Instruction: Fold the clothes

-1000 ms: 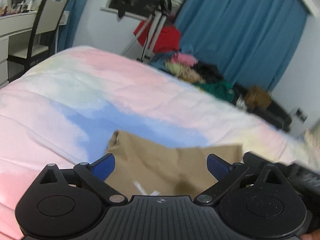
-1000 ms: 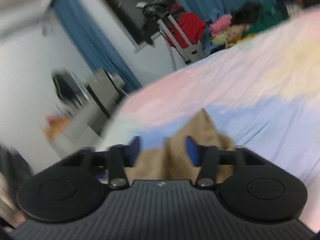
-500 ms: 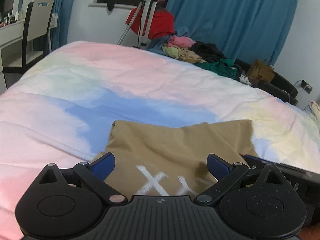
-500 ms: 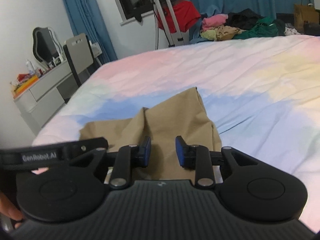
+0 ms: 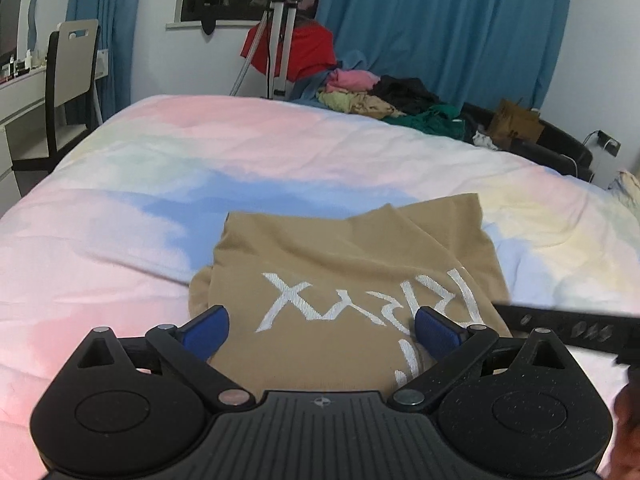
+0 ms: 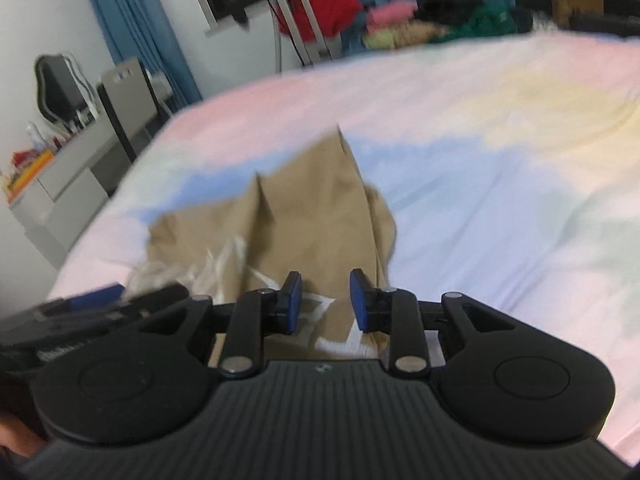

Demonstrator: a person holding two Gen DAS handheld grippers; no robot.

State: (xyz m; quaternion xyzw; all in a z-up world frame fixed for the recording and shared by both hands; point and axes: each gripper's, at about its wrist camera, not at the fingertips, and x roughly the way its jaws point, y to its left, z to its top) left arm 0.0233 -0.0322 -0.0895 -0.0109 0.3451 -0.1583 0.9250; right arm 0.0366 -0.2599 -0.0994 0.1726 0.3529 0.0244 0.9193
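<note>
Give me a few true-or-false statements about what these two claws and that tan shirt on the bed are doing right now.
1. The tan shirt lies on a pastel bedspread. True.
2. The left claw is clamped on the shirt. False: its jaws stand wide apart, gripping nothing.
3. The shirt carries white lettering. True.
4. The right claw is fully shut. False: a gap shows between its blue pads.
5. The clothes pile sits beyond the bed's far edge. True.
</note>
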